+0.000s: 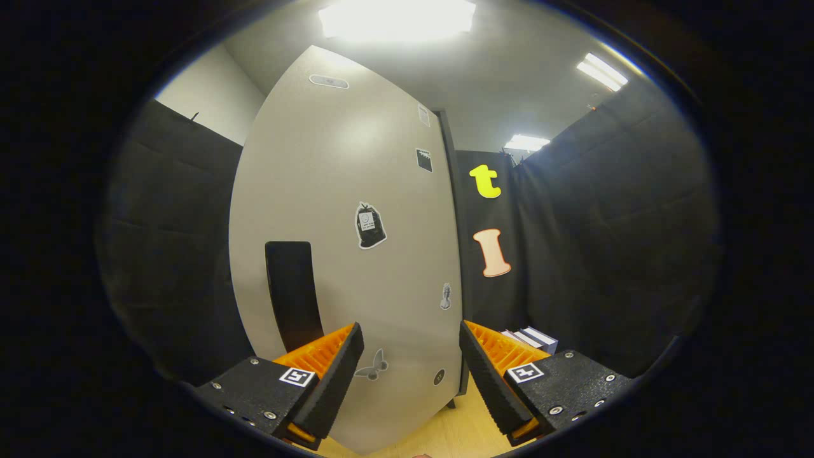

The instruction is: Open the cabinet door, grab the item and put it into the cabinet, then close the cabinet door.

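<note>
One grey cabinet door (pixel 331 210) stands closed just ahead of the gripper (pixel 411 362), its dark handle (pixel 292 296) beyond the left finger. The fingers are spread apart, holding nothing. Small boxes (pixel 534 338) lie beyond the right finger.

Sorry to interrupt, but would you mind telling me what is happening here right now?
A person is holding a handheld gripper up to a tall grey cabinet door. Its fingers are open with nothing between them, and the door fills the space just ahead. A dark vertical handle sits just beyond the left finger. Some boxes lie beyond the right finger, by the black cloth wall.
</note>
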### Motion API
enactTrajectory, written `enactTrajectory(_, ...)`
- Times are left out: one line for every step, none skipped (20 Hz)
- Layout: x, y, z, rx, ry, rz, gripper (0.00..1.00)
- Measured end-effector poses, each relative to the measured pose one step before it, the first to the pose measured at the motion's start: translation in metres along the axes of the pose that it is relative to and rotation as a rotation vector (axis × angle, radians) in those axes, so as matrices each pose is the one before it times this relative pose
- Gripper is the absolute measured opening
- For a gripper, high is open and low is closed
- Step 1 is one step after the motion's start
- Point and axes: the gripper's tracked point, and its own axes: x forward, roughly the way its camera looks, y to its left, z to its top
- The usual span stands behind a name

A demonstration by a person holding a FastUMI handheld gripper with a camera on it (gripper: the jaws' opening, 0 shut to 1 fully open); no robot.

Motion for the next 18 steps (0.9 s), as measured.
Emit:
enactTrajectory(0.00539,0.00703,-0.00078,0.00172,0.00366,0.01282,0.94)
enactTrajectory(0.00633,0.00558,-0.00202,0.00167,0.00534,0.01238,0.94)
enactTrajectory(0.00785,0.00918,-0.00246,0.00432,0.00874,0.01837,0.94)
enactTrajectory(0.00688,0.00850,-0.00333,0.00436,0.00782,0.01496,0.94)
enactTrajectory(0.00705,0.00748,-0.00192,0.00318,0.00648,0.01386,0.94)
enactTrajectory(0.00770,0.00942,-0.00304,0.00322,0.00803,0.01761,0.94)
enactTrajectory(0.00699,0.00836,-0.00270,0.00346,0.00714,0.01658,0.94)
enactTrajectory(0.00775,0.00751,-0.00403,0.00256,0.00982,0.01420,0.94)
enactTrajectory(0.00711,0.00649,-0.00438,0.00204,0.01358,0.00844,0.94)
enactTrajectory(0.00845,0.00474,-0.00380,-0.00083,0.01289,0.00586,0.94)
enactTrajectory(0.00551,0.00261,-0.00283,0.00040,0.01204,0.00073,0.94)
enactTrajectory(0.00560,0.00179,-0.00293,0.00596,0.01033,-0.00122,0.94)
enactTrajectory(0.00299,0.00106,-0.00033,0.00677,0.00117,-0.00192,0.94)
enactTrajectory(0.00367,0.00072,-0.00027,0.00208,0.00120,-0.00001,0.94)
enactTrajectory(0.00017,0.00099,0.00123,-0.00215,-0.00008,0.00058,0.94)
enactTrajectory(0.00076,0.00028,0.00066,-0.00393,0.00092,0.00123,0.94)
enactTrajectory(-0.00034,0.00070,0.00105,-0.00250,0.00006,0.00278,0.94)
enactTrajectory(-0.00167,0.00236,0.00236,0.00286,-0.00172,0.00442,0.94)
